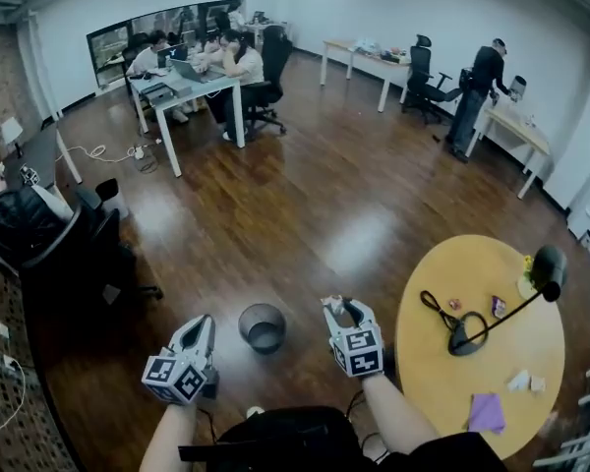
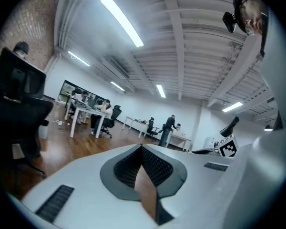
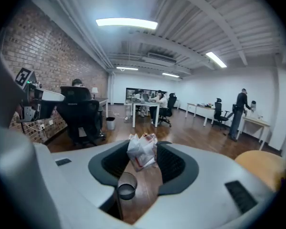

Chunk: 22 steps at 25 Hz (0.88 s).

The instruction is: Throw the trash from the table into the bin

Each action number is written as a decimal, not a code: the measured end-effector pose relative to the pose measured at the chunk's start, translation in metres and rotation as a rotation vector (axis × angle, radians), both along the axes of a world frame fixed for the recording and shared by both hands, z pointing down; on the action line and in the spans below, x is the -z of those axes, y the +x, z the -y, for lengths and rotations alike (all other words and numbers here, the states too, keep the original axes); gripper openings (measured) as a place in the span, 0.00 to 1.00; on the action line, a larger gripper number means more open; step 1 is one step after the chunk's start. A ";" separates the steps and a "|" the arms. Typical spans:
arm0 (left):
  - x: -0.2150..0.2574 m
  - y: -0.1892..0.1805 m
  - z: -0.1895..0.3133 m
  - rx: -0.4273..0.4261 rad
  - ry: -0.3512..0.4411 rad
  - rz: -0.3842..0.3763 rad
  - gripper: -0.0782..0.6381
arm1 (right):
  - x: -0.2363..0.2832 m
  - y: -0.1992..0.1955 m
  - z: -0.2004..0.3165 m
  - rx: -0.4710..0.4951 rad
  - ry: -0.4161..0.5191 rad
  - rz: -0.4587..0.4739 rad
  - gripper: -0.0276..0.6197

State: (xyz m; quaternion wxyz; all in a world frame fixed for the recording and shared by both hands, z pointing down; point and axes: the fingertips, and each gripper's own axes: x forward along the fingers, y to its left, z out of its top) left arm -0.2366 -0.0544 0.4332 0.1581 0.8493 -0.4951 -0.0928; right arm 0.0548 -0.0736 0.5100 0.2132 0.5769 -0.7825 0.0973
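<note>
A crumpled white wrapper with red print [image 3: 140, 154] is pinched between the pads of my right gripper [image 3: 143, 146]. In the head view this gripper [image 1: 339, 313] hangs over the wooden floor, just right of the small round dark bin [image 1: 263, 327], with the wrapper [image 1: 330, 303] at its tips. The bin [image 3: 126, 189] shows below the jaws in the right gripper view. My left gripper [image 1: 201, 324] is held left of the bin, and its jaws [image 2: 142, 149] are shut with nothing between them. More scraps [image 1: 526, 382] and a purple cloth [image 1: 487, 413] lie on the round yellow table [image 1: 433, 382] at the right.
A black desk lamp [image 1: 472, 332] stands on the table beside a small colourful packet [image 1: 499, 306]. A black office chair [image 1: 74, 254] stands at the left, where a person sits. Desks with seated people fill the far left, and one person stands at the back right.
</note>
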 end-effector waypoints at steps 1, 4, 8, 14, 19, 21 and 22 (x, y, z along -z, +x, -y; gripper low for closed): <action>-0.001 -0.024 -0.002 0.046 -0.004 0.005 0.11 | -0.003 -0.023 0.006 0.037 -0.006 0.002 0.32; 0.001 -0.078 -0.008 0.153 0.002 0.008 0.11 | -0.004 -0.083 0.022 0.140 -0.004 0.006 0.32; 0.005 -0.109 -0.004 0.219 0.018 -0.008 0.11 | -0.002 -0.128 0.040 0.220 -0.005 -0.001 0.32; -0.018 -0.106 0.017 0.246 -0.033 -0.002 0.11 | -0.030 -0.136 0.069 0.278 -0.071 -0.013 0.32; -0.051 -0.103 0.035 0.281 -0.128 -0.013 0.11 | -0.075 -0.135 0.089 0.308 -0.177 -0.019 0.32; -0.067 -0.105 0.042 0.301 -0.171 -0.019 0.11 | -0.096 -0.138 0.094 0.324 -0.218 -0.021 0.32; -0.075 -0.105 0.045 0.311 -0.195 -0.020 0.11 | -0.105 -0.141 0.096 0.335 -0.241 -0.024 0.32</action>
